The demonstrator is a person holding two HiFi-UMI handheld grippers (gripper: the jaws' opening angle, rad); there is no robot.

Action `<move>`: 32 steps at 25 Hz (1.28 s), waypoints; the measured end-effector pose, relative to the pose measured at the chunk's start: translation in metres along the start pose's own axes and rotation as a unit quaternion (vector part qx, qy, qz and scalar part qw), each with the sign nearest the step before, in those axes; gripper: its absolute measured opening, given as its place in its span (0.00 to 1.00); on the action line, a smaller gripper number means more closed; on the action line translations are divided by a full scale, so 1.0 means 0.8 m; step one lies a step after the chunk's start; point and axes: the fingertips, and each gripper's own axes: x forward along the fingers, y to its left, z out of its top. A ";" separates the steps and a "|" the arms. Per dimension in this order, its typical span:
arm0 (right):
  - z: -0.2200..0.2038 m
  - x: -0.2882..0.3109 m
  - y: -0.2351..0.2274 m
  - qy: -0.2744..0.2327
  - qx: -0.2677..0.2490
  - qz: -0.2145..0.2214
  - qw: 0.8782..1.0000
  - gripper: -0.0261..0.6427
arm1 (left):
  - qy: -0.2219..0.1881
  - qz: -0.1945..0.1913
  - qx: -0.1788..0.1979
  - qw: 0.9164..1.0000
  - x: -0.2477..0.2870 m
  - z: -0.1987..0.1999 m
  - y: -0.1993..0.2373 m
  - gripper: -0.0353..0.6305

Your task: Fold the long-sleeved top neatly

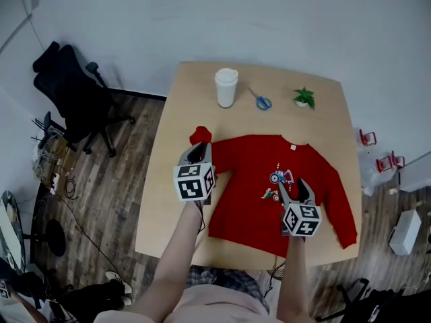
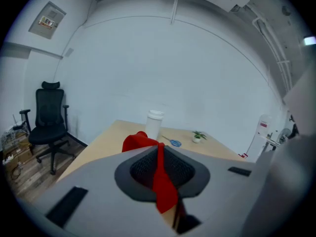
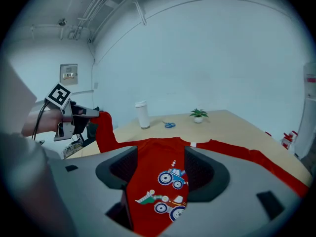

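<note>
The wooden table (image 1: pixel 172 200) carries the red long-sleeved top (image 1: pixel 249 200), spread flat with its front up, neck away from the person and hem near the table's near edge. The right-hand sleeve (image 1: pixel 342 210) lies stretched out on the wood. The left-hand sleeve (image 1: pixel 200 135) is raised off the table: the left gripper (image 1: pixel 198 151) has its jaws almost together on the cuff end, and red cloth runs between the pads and hangs out below them. The right gripper (image 1: pixel 295 192) hovers over the lower chest beside the tractor print (image 1: pixel 279 177), jaws wide apart and gripping nothing. The step in hand looks like folding the lifted sleeve across the body. Done well, the cuff would travel over toward the print so the crease falls along the shoulder line. The sleeve should be just taut enough to lie smooth, not so tight that it drags the body askew. The free gripper could press the chest down as an anchor, and the cuff should lie flat before it is let go. The white tumbler (image 1: pixel 226 86), blue scissors (image 1: pixel 261 101) and small potted plant (image 1: pixel 304 97) stand well apart at the far edge, likely out of the way.
</note>
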 end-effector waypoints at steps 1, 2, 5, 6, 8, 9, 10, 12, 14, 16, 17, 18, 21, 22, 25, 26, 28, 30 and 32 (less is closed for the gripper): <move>-0.001 -0.007 -0.013 0.000 0.005 -0.010 1.000 0.46 | -0.001 -0.013 0.008 1.000 0.011 0.005 -0.021 0.11; -0.003 -0.014 -0.025 0.000 0.010 -0.020 1.000 0.46 | -0.001 -0.026 0.015 1.000 0.021 0.008 -0.042 0.11; -0.009 -0.036 -0.056 -0.002 0.023 -0.046 0.999 0.46 | 0.000 -0.065 0.030 0.997 0.047 0.014 -0.105 0.11; -0.010 -0.043 -0.066 -0.002 0.026 -0.054 0.998 0.45 | 0.001 -0.077 0.037 0.996 0.055 0.014 -0.126 0.11; -0.014 -0.056 -0.084 -0.003 0.034 -0.069 0.997 0.45 | 0.005 -0.102 0.054 0.993 0.071 0.011 -0.169 0.11; -0.016 -0.062 -0.093 -0.003 0.038 -0.076 0.996 0.45 | 0.008 -0.115 0.063 0.991 0.077 0.008 -0.190 0.11; -0.019 -0.068 -0.101 -0.003 0.043 -0.083 0.996 0.45 | 0.011 -0.129 0.071 0.989 0.082 0.003 -0.210 0.11; -0.025 -0.079 -0.118 -0.003 0.051 -0.097 0.994 0.45 | 0.017 -0.158 0.085 0.984 0.091 -0.007 -0.251 0.11; -0.032 -0.090 -0.133 -0.002 0.059 -0.110 0.992 0.45 | 0.024 -0.187 0.099 0.977 0.097 -0.022 -0.289 0.11; -0.039 -0.100 -0.147 0.000 0.066 -0.122 0.990 0.45 | 0.034 -0.212 0.110 0.971 0.100 -0.040 -0.324 0.11; -0.043 -0.104 -0.153 0.002 0.069 -0.127 0.989 0.45 | 0.038 -0.224 0.115 0.967 0.101 -0.049 -0.340 0.11; -0.047 -0.108 -0.159 0.003 0.072 -0.132 0.989 0.45 | 0.043 -0.235 0.121 0.964 0.103 -0.060 -0.355 0.11; -0.055 -0.118 -0.177 0.006 0.079 -0.144 0.986 0.45 | 0.056 -0.263 0.142 0.953 0.107 -0.087 -0.397 0.11; -0.058 -0.121 -0.183 0.006 0.081 -0.148 0.986 0.45 | 0.059 -0.273 0.148 0.949 0.107 -0.094 -0.409 0.11; -0.064 -0.132 -0.199 0.007 0.086 -0.161 0.983 0.45 | 0.068 -0.297 0.167 0.938 0.108 -0.116 -0.444 0.11; -0.067 -0.136 -0.204 0.007 0.088 -0.165 0.982 0.45 | 0.072 -0.304 0.177 0.933 0.108 -0.125 -0.454 0.11; -0.072 -0.143 -0.213 0.007 0.094 -0.172 0.981 0.45 | 0.081 -0.314 0.199 0.925 0.110 -0.143 -0.472 0.11; -0.079 -0.149 -0.221 0.008 0.099 -0.178 0.979 0.45 | 0.094 -0.323 0.220 0.916 0.112 -0.165 -0.486 0.11; -0.087 -0.157 -0.228 0.010 0.104 -0.184 0.977 0.45 | 0.110 -0.331 0.239 0.906 0.113 -0.190 -0.499 0.11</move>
